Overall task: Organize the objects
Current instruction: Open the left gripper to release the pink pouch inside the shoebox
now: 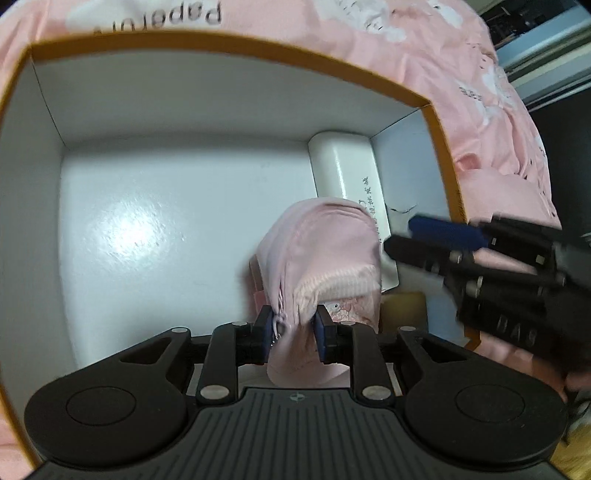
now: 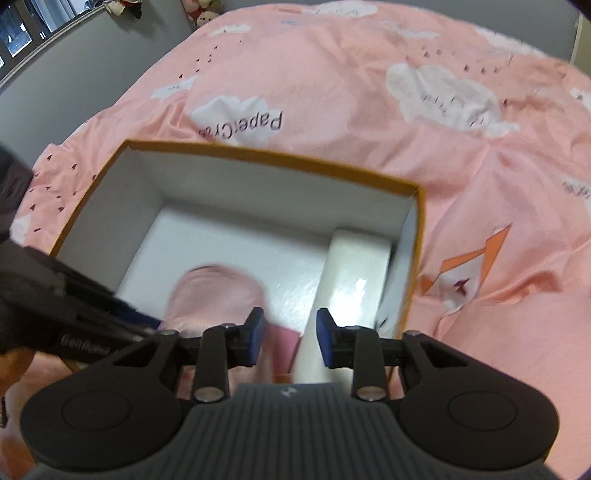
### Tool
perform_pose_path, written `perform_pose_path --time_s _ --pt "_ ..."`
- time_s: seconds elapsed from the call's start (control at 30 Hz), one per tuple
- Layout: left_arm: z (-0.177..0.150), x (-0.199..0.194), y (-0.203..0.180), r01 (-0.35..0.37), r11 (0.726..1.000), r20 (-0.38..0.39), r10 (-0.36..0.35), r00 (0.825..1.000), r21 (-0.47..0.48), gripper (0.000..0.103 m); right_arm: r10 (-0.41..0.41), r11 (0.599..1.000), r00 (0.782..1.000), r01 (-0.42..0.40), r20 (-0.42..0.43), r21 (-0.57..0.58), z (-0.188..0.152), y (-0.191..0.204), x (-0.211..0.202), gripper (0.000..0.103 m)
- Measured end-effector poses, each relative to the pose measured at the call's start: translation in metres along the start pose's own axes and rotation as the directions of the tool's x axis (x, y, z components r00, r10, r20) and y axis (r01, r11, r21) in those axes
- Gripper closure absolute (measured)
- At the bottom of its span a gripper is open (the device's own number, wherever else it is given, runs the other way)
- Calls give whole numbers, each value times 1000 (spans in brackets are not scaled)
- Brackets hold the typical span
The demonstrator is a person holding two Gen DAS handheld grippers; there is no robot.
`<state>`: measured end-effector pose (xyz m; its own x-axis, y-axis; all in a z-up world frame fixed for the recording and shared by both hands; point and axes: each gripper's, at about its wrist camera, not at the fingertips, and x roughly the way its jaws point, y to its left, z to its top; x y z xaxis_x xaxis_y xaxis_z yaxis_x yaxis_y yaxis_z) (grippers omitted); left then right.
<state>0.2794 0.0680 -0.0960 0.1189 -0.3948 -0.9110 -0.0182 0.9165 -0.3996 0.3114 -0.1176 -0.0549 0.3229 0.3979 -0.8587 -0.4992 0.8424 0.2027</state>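
An open box [image 1: 221,48] with an orange rim and white inside lies on the pink bed; it also shows in the right wrist view [image 2: 280,158]. My left gripper [image 1: 291,334] is shut on a pink zip pouch [image 1: 325,251] and holds it inside the box. The pouch looks blurred in the right wrist view [image 2: 218,291]. A white case [image 1: 347,173] lies along the box's right wall, also seen in the right wrist view [image 2: 354,273]. My right gripper [image 2: 290,338] is open and empty above the box's near right corner; it shows in the left wrist view [image 1: 402,236].
The pink bedsheet [image 2: 332,92] with white clouds and lettering surrounds the box. A grey wall [image 2: 92,62] and soft toys [image 2: 203,11] are at the far end. A dark shelf [image 1: 535,37] is beyond the bed.
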Motion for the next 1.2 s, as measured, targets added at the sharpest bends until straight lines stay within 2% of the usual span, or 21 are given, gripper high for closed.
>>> perform_pose_path --time_s 0.1,0.17,0.27,0.4,0.5,0.57,0.63,0.83,1.0,1.13,1.2 --pt "2 11 3 -21 1000 -7 21 1000 -13 74 25 999 999 -23 -31 39 -5 -3 10 70" --pt "-1 13 4 -11 1000 13 11 1000 -16 69 23 999 999 -22 -37 34 -8 -1 13 70" --pt "-8 9 4 5 1000 55 -5 998 9 59 48 998 998 -46 -49 46 -10 -1 18 70" --pt "-19 -6 0 -43 997 140 33 990 69 52 49 998 997 -47 -60 33 -11 2 23 70" --pt "-29 -17 1 -33 995 184 16 983 93 56 61 998 995 -59 -73 31 -14 4 26 71" --pt "-30 -16 0 -34 995 185 17 983 93 74 61 998 995 -60 -84 20 -17 5 28 76" --pt "-31 -12 -1 -58 994 193 40 980 93 81 67 998 993 -66 -98 21 -20 5 31 81" --pt "-35 -2 -7 -52 995 207 33 978 87 82 45 999 990 -45 -131 -1 -25 8 33 84" --pt "-41 8 -10 -81 994 191 67 979 68 82 32 999 989 -34 -147 -9 -27 8 39 84" --pt "-53 5 -17 -128 990 264 106 959 67 82 23 999 992 -26 -128 -22 -29 11 36 80" --pt "-60 -1 -19 -138 989 316 114 942 54 81 21 999 994 -24 -108 -24 -31 13 32 79"
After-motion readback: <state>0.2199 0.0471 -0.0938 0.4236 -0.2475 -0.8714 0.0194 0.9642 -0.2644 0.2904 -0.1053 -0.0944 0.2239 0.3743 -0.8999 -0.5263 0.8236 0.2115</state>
